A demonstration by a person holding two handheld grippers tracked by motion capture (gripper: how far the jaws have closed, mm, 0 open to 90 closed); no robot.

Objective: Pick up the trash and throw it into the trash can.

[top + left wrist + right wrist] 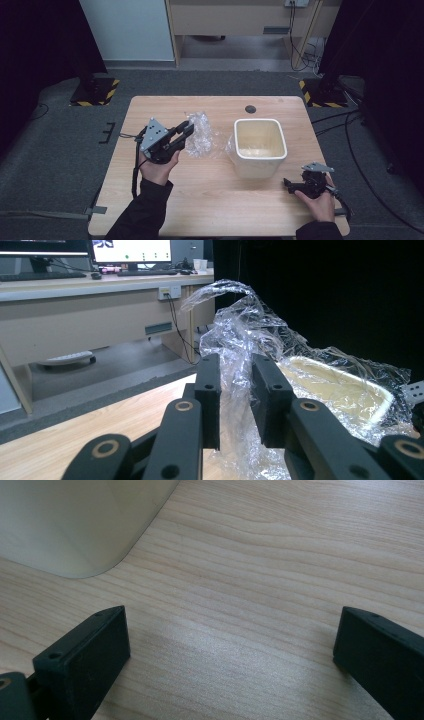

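High view: left claw (186, 131) clamped on clear plastic bag (202, 135), lifted above mid-bench, just left of the white bin (260, 146). Part of the bag touches the bin's left wall. Right claw (289, 184) rests near the bench's front right corner, apart from the bin.

Left gripper view: jaws pinch crumpled bag (235, 365), film drapes toward the bin (340, 390) behind.

Right gripper view: jaws stand wide apart, nothing between, over bare bench (250, 580); bin wall (75, 525) at top left.

Step, likely: lining the bin with the bag. Next needs the right claw to catch the opposite edge and spread the mouth over the rim.
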